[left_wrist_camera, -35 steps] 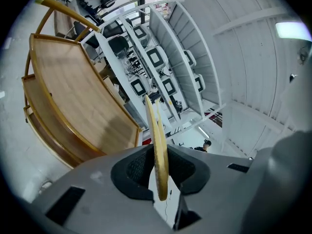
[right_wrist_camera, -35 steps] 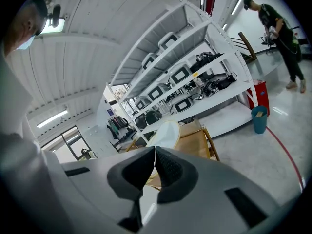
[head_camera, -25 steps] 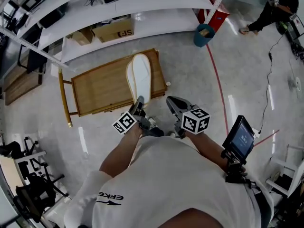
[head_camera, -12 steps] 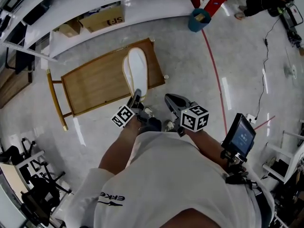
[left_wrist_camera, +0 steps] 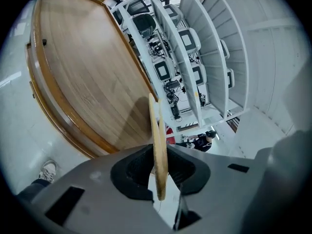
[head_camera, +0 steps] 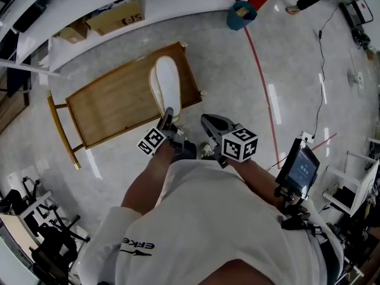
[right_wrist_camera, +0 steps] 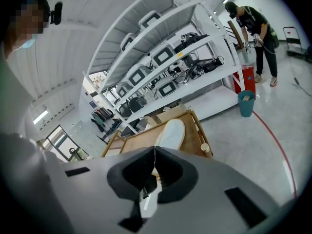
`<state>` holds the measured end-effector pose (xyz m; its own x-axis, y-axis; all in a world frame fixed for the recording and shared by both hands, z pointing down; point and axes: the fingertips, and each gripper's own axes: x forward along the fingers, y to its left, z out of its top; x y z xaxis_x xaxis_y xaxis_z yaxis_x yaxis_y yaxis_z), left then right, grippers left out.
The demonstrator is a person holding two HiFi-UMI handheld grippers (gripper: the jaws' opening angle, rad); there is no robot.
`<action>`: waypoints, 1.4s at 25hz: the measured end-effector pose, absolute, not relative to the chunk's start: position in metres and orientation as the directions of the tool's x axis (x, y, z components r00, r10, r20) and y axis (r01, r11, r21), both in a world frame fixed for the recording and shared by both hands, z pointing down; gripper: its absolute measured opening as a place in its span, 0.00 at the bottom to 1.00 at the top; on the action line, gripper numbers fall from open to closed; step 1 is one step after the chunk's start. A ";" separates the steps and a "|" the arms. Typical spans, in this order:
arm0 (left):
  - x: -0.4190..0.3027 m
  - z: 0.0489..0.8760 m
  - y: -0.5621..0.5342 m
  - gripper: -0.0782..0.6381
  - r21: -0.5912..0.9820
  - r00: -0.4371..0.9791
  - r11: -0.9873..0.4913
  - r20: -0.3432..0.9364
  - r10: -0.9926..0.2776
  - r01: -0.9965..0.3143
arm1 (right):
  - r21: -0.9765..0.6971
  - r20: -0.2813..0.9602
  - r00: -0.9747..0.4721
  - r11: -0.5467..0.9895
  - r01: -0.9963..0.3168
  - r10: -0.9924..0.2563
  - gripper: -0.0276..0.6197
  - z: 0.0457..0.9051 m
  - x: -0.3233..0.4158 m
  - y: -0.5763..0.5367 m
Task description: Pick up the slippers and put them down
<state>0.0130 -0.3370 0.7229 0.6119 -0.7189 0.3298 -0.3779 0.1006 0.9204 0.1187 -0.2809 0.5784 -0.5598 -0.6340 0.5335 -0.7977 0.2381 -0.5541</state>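
Person wears a white short-sleeved T-shirt (head_camera: 219, 230), with black lettering (head_camera: 138, 244) at its 8 o'clock edge. Left tool (head_camera: 168, 117) and right tool (head_camera: 206, 121) have grey moulded bodies. Each carries a black-and-white marker cube (head_camera: 240, 144).

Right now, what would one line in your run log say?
left hand-held gripper: shut on slippers | right hand-held gripper: shut, empty | slippers: held by one end over wooden table | set down: cannot tell
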 end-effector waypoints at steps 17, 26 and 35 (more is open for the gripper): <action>0.035 0.749 -0.330 0.20 0.930 0.669 0.213 0.365 -0.647 -0.301 | -0.532 0.571 -0.527 0.205 -0.821 -0.630 0.05 0.577 0.124 -0.289; 0.045 0.749 -0.322 0.22 0.927 0.692 0.249 0.374 -0.617 -0.279 | -0.533 0.569 -0.532 0.212 -0.819 -0.627 0.05 0.576 0.122 -0.290; 0.054 0.752 -0.311 0.32 0.919 0.732 0.268 0.394 -0.556 -0.290 | -0.527 0.569 -0.529 0.215 -0.822 -0.630 0.05 0.574 0.123 -0.292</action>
